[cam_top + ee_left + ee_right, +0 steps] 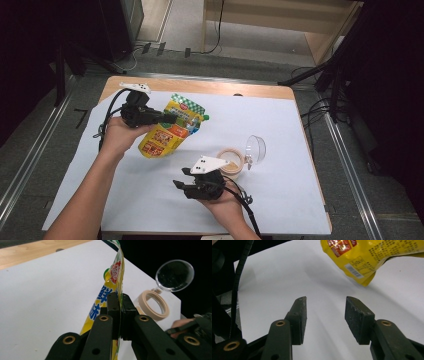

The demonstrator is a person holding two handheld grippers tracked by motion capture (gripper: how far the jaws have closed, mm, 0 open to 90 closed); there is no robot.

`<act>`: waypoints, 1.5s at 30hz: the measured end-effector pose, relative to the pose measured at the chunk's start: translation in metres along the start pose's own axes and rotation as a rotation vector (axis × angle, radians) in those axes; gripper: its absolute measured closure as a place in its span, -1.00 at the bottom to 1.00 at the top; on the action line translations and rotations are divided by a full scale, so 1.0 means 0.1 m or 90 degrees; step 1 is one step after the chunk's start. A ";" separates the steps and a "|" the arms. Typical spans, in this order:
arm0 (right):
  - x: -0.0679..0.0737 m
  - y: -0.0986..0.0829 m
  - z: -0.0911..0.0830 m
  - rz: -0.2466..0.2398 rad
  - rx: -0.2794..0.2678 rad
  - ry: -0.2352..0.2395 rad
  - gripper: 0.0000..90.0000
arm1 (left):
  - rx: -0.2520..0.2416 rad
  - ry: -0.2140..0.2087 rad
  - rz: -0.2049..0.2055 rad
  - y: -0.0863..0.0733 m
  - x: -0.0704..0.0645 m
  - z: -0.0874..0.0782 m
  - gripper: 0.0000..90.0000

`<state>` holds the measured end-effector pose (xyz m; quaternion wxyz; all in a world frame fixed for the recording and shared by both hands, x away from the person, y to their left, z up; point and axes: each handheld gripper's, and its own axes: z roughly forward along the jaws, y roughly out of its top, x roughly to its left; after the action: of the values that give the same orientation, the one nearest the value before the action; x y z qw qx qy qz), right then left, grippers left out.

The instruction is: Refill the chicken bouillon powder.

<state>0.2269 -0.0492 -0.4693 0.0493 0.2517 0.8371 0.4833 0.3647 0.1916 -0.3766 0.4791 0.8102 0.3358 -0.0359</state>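
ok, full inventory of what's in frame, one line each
pouch: 1, yellow with green top, lifted above the table's left-centre, clamped in the left gripper
jar: 1, clear with beige rim, on the sheet right of centre
lid: 1, clear, flipped open, hinged at the jar's right
sheet: 1, white, covering most of the table
table: 1, light wood, its edge showing at the far side
left gripper: 1, black, jaws shut on the pouch
right gripper: 1, black, jaws open, low over the sheet near the front edge
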 end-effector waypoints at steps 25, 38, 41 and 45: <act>-0.02 0.03 -0.06 -0.001 -0.008 -0.003 0.20 | -0.016 0.014 -0.030 -0.27 0.13 -0.22 0.94; -0.02 0.05 -0.08 -0.009 -0.012 -0.008 0.21 | -0.035 0.015 -0.019 -0.47 0.04 -0.52 0.79; -0.01 0.05 -0.07 -0.008 -0.009 -0.008 0.21 | -0.035 0.018 -0.011 -0.47 0.01 -0.56 0.69; -0.01 0.05 -0.07 -0.009 -0.006 -0.007 0.21 | -0.028 0.010 -0.011 -0.46 -0.01 -0.60 0.64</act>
<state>0.2272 -0.0532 -0.4616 0.0581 0.2480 0.8364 0.4853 0.3217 0.2536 -0.3789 0.4937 0.7969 0.3473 -0.0259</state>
